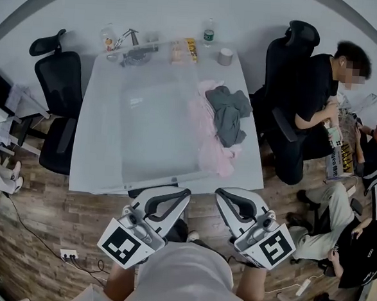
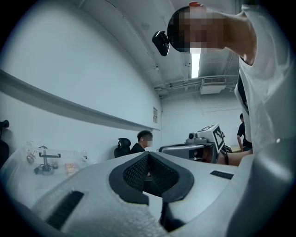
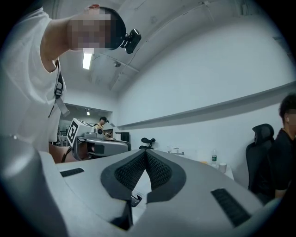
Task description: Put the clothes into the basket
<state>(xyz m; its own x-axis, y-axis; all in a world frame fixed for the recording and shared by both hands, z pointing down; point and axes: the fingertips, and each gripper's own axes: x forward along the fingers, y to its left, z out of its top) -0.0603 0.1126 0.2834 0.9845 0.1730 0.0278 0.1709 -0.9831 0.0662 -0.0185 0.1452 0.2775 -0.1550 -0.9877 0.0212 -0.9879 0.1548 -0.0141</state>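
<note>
A grey garment (image 1: 228, 111) lies on top of a pink garment (image 1: 210, 138) on the right side of the white table (image 1: 95, 153). Left of them stands a clear, see-through basket (image 1: 120, 135), which looks empty. Both grippers hang below the table's near edge, close to my body and apart from the clothes. My left gripper (image 1: 174, 194) is shut, its dark pads (image 2: 134, 173) meeting with nothing between them. My right gripper (image 1: 226, 197) is shut as well, its ribbed pads (image 3: 159, 171) pressed together and empty.
A bottle (image 1: 209, 33), a cup (image 1: 225, 56), a snack box (image 1: 182, 50) and a small stand (image 1: 128, 46) line the table's far edge. A black office chair (image 1: 59, 105) stands at the left. People sit at the right (image 1: 321, 98), some on the floor.
</note>
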